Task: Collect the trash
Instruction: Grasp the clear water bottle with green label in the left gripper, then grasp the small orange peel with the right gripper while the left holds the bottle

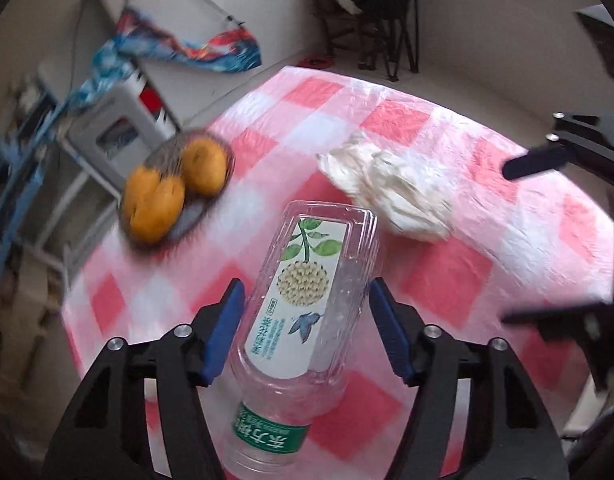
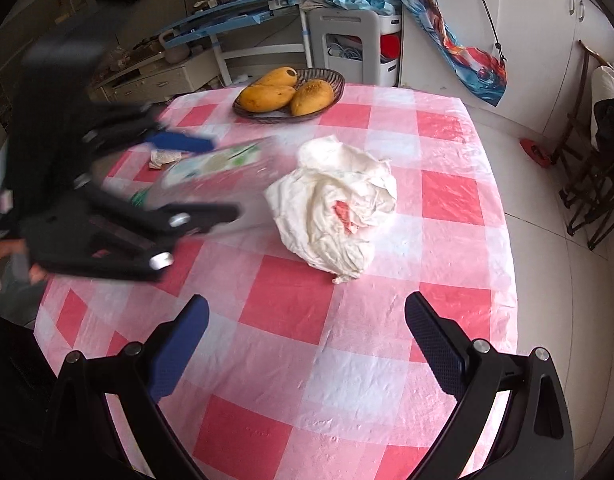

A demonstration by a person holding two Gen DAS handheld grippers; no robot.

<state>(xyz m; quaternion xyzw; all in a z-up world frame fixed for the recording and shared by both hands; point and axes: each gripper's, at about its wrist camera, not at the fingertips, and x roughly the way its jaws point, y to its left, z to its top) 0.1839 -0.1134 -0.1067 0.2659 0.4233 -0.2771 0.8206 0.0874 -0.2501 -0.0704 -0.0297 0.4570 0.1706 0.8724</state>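
Note:
A clear plastic bottle [image 1: 295, 320] with a green and white label lies on the pink checked tablecloth [image 2: 275, 304], its cap end toward the camera. My left gripper [image 1: 307, 286] has its blue pads against both sides of the bottle [image 2: 215, 162]; in the right wrist view the left gripper [image 2: 223, 178] is blurred. A crumpled white wrapper [image 2: 335, 208] with a red stain lies mid-table, just right of the bottle [image 1: 391, 192]. A small paper scrap [image 2: 163, 158] lies behind the bottle. My right gripper [image 2: 307, 302] stands open above the cloth in front of the wrapper, nothing between its fingers.
A dark wicker basket [image 2: 335, 80] with three mangoes [image 2: 267, 96] stands at the table's far edge. Beyond it are a white stool [image 2: 355, 44] and shelves. A dark folding chair [image 2: 587, 184] stands on the tiled floor to the right.

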